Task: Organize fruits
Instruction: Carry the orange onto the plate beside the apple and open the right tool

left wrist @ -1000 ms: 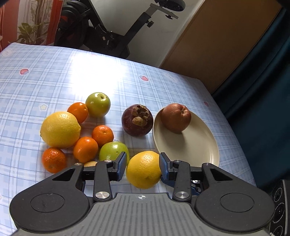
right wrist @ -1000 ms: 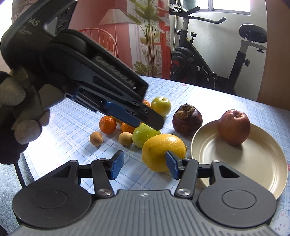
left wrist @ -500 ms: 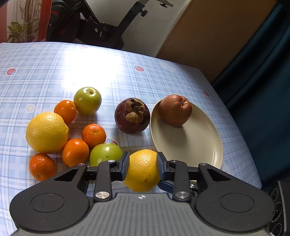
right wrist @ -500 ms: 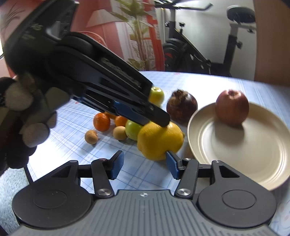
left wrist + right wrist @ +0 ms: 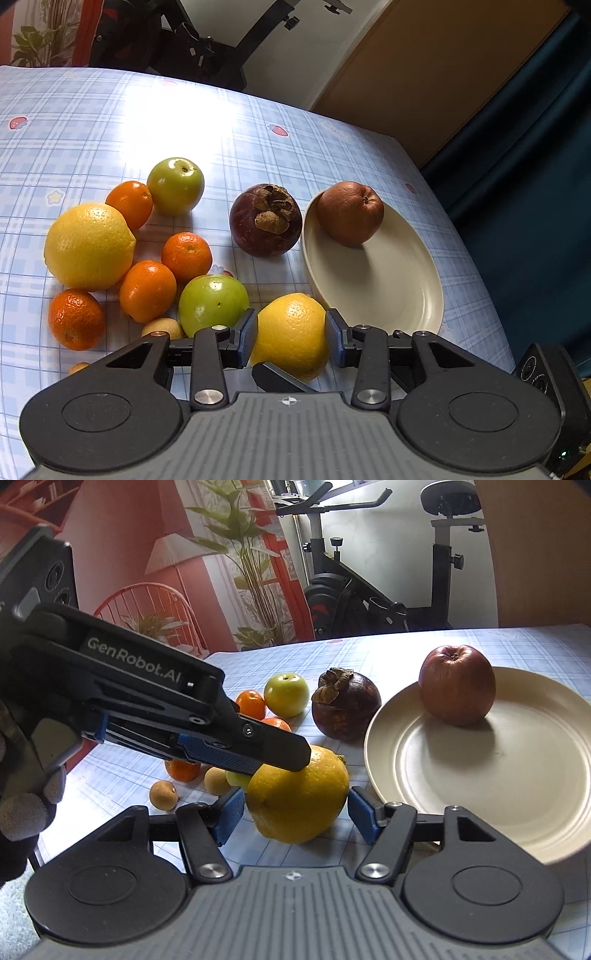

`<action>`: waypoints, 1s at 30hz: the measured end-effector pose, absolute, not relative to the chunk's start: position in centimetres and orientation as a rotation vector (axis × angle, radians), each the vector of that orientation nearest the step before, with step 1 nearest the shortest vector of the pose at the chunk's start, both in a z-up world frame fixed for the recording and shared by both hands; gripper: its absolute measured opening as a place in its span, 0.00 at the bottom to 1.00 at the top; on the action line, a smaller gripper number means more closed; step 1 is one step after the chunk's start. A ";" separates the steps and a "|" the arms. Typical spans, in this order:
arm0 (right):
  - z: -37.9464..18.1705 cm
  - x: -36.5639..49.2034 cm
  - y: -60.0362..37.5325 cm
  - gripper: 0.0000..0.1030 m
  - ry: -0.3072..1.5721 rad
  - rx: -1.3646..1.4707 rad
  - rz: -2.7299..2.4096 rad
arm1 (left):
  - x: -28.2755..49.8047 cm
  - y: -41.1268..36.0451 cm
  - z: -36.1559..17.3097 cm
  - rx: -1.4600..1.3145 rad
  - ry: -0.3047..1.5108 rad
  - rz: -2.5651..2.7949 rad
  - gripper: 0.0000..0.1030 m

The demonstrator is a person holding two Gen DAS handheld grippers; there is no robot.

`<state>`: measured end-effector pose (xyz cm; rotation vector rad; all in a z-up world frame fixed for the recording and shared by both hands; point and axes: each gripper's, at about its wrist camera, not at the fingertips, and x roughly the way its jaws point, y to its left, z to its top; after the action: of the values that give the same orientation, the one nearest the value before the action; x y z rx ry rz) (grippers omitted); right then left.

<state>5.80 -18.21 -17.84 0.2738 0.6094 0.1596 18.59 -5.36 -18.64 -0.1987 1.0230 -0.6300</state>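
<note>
Lemon (image 5: 291,336) beside the cream plate (image 5: 373,291) on the table, between both grippers. Left gripper (image 5: 291,332) jaws opening, still touching its sides; right gripper (image 5: 295,808) jaws opening, clear of it. Red apple (image 5: 350,213) on the plate.

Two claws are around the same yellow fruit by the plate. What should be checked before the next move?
1. Yellow fruit sits between the right gripper's opening jaws, pads clear: ok.
2. Left gripper free of the fruit: cannot tell; its jaws are opening, pads very close.
3. Grippers clear of each other: not ok; both crowd one fruit.
4. Plate has room: ok; only the red apple sits on it.
</note>
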 end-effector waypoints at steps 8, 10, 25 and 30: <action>-18.1 5.8 -17.2 0.62 0.621 0.201 0.143 | 17.9 -5.9 -18.3 -0.152 1.006 -0.635 0.41; -18.2 5.7 -17.1 0.61 0.619 0.197 0.143 | 17.8 -6.0 -18.2 -0.146 1.013 -0.635 0.41; -17.3 4.5 -17.4 0.61 0.596 0.212 0.164 | 15.9 -6.6 -17.1 -0.106 0.978 -0.624 0.41; -16.3 3.8 -17.8 0.60 0.573 0.200 0.149 | 15.3 -7.1 -16.0 -0.100 0.951 -0.646 0.41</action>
<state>3.81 -17.85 -16.25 0.2001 0.5733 0.1487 15.33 -7.09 -16.05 -0.0998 0.9505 -0.6462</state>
